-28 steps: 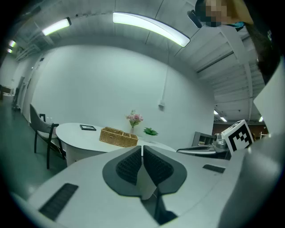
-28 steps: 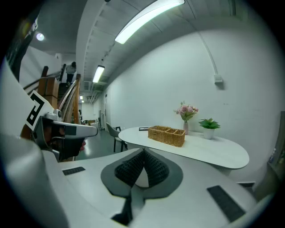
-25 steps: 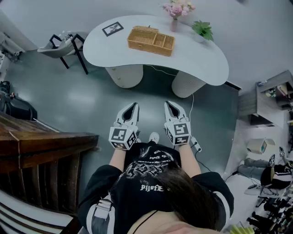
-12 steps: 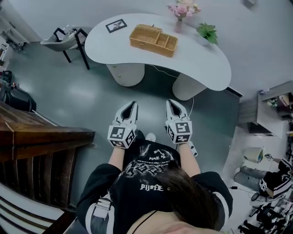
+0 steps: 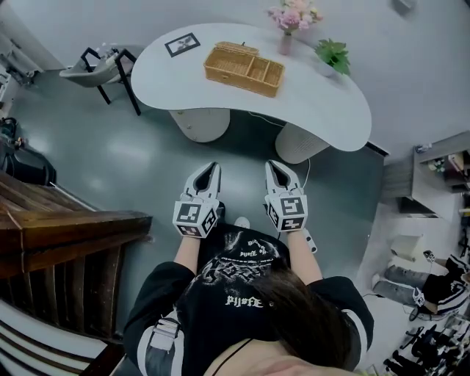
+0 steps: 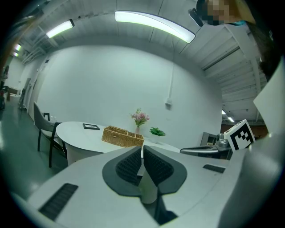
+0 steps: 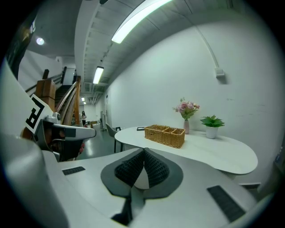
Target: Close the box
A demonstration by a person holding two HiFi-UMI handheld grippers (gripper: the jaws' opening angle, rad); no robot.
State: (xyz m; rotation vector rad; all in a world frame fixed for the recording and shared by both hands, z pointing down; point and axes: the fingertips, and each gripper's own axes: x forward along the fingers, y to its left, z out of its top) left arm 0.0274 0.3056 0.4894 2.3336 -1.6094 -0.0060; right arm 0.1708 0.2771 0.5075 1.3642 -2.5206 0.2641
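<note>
The head view showed a person in a black printed top standing on a grey floor, holding the white left gripper and the white right gripper side by side in front of the body, both pointing toward a white kidney-shaped table. The tan woven wicker box, divided into compartments, sat on that table well apart from both grippers. Near it stood a vase of pink flowers, a small green plant in a white pot and a black framed card. In the left gripper view the jaws met at their tips with nothing between them, and in the right gripper view the jaws were likewise pressed together and empty.
</note>
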